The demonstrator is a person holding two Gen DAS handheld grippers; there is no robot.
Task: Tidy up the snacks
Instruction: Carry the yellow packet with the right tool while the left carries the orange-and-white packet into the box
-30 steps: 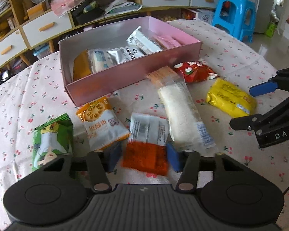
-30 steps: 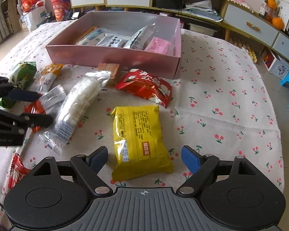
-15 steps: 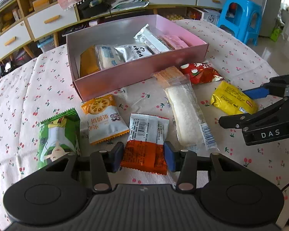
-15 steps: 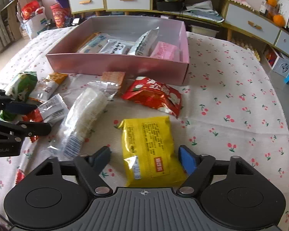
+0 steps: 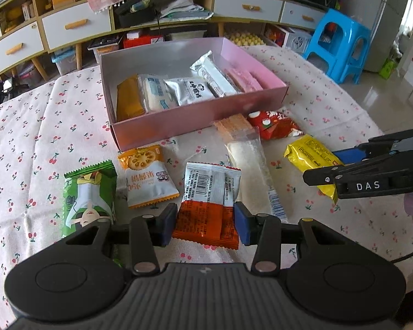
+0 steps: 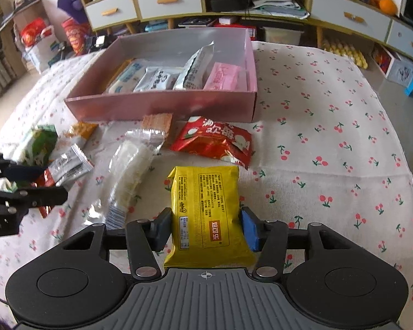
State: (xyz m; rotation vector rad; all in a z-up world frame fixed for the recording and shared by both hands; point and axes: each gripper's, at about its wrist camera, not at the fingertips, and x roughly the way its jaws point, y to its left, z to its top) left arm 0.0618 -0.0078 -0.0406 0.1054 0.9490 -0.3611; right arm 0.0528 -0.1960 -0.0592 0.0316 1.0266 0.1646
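Note:
A pink box (image 5: 195,115) with several snack packets inside sits at the back of the cherry-print table. My left gripper (image 5: 205,225) is shut on the orange end of an orange-and-white packet (image 5: 209,200), which hangs slightly off the cloth. The right gripper (image 6: 205,229) has its jaws closing on a yellow packet (image 6: 206,200), and both pads touch its sides. From the left wrist view, the right gripper (image 5: 320,165) straddles that yellow packet (image 5: 305,151) at the right. The left gripper (image 6: 55,181) shows at the right wrist view's left edge.
Loose on the cloth in front of the box lie a green packet (image 5: 88,198), an orange cracker packet (image 5: 148,176), a long clear packet of white snack (image 5: 250,165), a red packet (image 5: 272,123) and a small orange wafer (image 5: 232,123). A blue stool (image 5: 338,44) stands beyond the table.
The right gripper's jaws have narrowed from wide apart onto the yellow packet. The left gripper has tightened on the orange-and-white packet and risen a little with it.

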